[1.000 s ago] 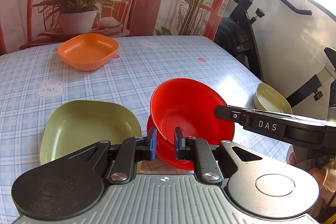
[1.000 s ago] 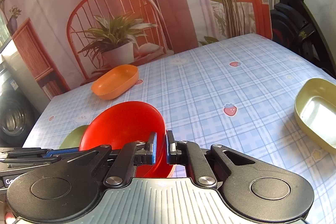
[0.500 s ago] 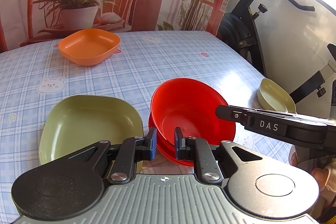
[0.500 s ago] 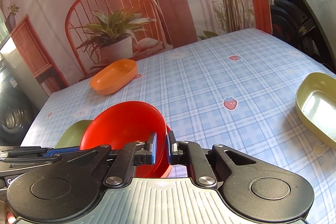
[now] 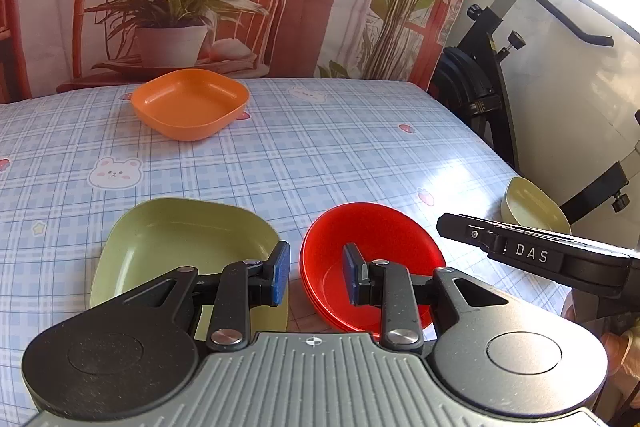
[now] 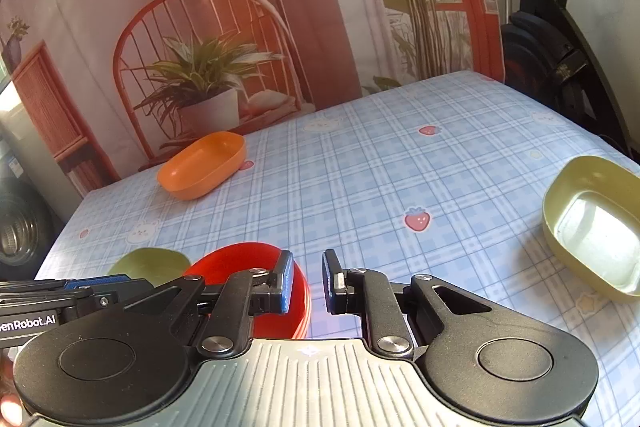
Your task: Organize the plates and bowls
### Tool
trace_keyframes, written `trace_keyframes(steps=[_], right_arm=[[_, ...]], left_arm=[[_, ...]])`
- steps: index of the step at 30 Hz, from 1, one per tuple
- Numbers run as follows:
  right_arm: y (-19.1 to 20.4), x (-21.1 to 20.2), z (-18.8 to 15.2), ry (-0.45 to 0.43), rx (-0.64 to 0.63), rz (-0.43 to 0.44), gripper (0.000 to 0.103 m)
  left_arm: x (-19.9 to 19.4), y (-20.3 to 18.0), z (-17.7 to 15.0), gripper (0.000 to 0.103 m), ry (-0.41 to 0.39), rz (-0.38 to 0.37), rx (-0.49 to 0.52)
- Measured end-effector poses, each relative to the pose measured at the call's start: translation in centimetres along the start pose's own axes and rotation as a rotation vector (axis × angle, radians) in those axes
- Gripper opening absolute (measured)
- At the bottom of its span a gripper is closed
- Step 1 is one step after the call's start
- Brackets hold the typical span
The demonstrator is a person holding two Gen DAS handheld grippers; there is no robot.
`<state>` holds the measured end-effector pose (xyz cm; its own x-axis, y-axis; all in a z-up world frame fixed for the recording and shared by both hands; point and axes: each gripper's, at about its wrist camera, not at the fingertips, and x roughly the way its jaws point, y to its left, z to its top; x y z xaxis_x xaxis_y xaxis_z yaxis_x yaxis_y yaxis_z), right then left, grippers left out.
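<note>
Hovering low over the near edge of the table [image 5: 320, 155], the left gripper [image 5: 316, 273] has its jaws spread wide with nothing between them; its blue-padded left finger sits over the gap beside the green plate [image 5: 180, 239], while its right finger hangs above the inside of the red bowl [image 5: 384, 243]. That bowl rests nested in at least one more red dish, whose stacked rims show at its near left edge. The green plate lies flat just left of the red stack, close but with a strip of checked cloth between them.

From the right wrist view, the right gripper [image 6: 307, 281] is likewise parted and holds nothing; its left finger overlaps the right rim of the red bowl [image 6: 240, 259] in the picture, though whether it touches cannot be told.

An orange bowl [image 5: 190, 103] sits well apart toward the far side of the table, near the backdrop of a potted plant [image 5: 172, 15]. A pale yellow-green bowl [image 6: 592, 227] stands by the right-hand edge, beside a black exercise bike [image 5: 492, 95].
</note>
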<state>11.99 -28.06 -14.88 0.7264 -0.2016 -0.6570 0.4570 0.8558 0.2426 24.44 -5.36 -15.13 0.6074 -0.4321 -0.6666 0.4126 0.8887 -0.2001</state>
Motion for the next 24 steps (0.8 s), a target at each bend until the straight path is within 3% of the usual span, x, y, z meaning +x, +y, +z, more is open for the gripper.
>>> trace_keyframes(steps=[7,14,24], right_arm=[[-3.1,-1.9,2.0,-0.112,0.013,-0.079,0.016],[-8.9,-3.7,3.1,-0.202,0.057,-0.202,0.016],[-20.1,-5.1,2.2,-0.247,0.196,-0.399,0.016]], left_arm=[[0.0,-3.5,2.2,0.030,-0.056,-0.052,0.095],[1.7,-8.6,3.7,0.033,-0.077,-0.150,0.138],[8.5,-16.5,3.5,0.035,-0.006,-0.259,0.238]])
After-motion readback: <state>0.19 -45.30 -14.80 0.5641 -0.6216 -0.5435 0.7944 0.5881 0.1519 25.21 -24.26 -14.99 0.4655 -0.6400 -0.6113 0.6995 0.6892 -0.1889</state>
